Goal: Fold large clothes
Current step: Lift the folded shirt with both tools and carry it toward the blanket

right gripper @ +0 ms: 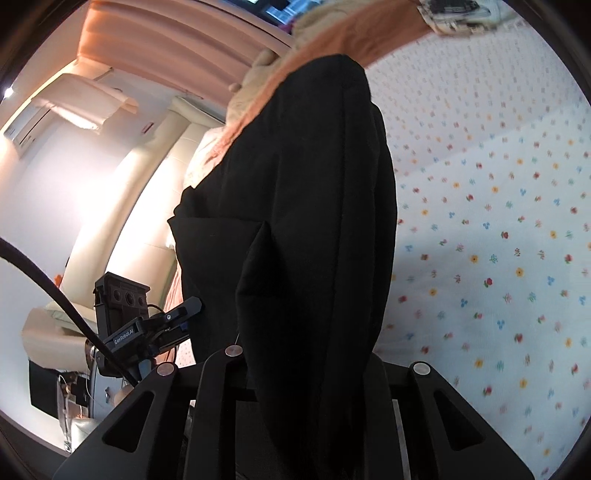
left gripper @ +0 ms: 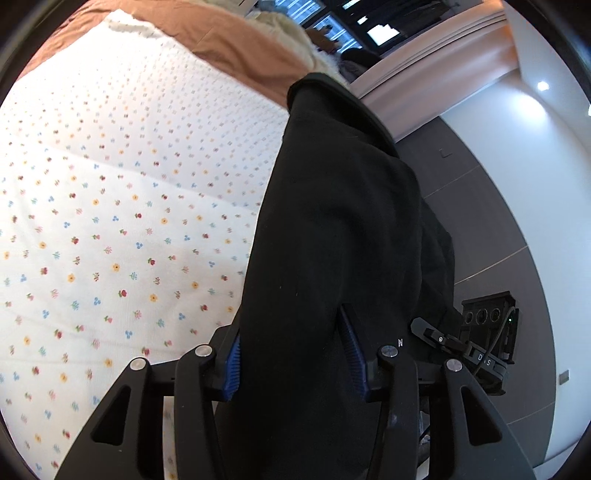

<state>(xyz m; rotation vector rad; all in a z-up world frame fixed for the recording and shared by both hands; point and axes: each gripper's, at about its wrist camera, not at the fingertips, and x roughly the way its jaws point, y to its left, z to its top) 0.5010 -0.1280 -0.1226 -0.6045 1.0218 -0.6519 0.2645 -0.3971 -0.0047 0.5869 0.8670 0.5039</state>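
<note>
A large black garment (left gripper: 332, 229) hangs in the air over a bed with a white flower-print sheet (left gripper: 110, 206). My left gripper (left gripper: 293, 354) is shut on the black garment, blue pads on either side of the cloth. In the right wrist view the same garment (right gripper: 306, 206) drapes over my right gripper (right gripper: 306, 365), whose fingertips are hidden by the cloth; it holds the garment up. Each view shows the other gripper beside the cloth: the right one in the left wrist view (left gripper: 476, 350), the left one in the right wrist view (right gripper: 147, 328).
The flowered sheet (right gripper: 498, 221) fills the right of the right wrist view. An orange-brown blanket (left gripper: 236, 48) and a cream fleece (left gripper: 291, 33) lie at the bed's far end. Grey floor tiles (left gripper: 480, 206) are beside the bed. Curtains (right gripper: 159, 40) and a sofa (right gripper: 147, 177) stand beyond.
</note>
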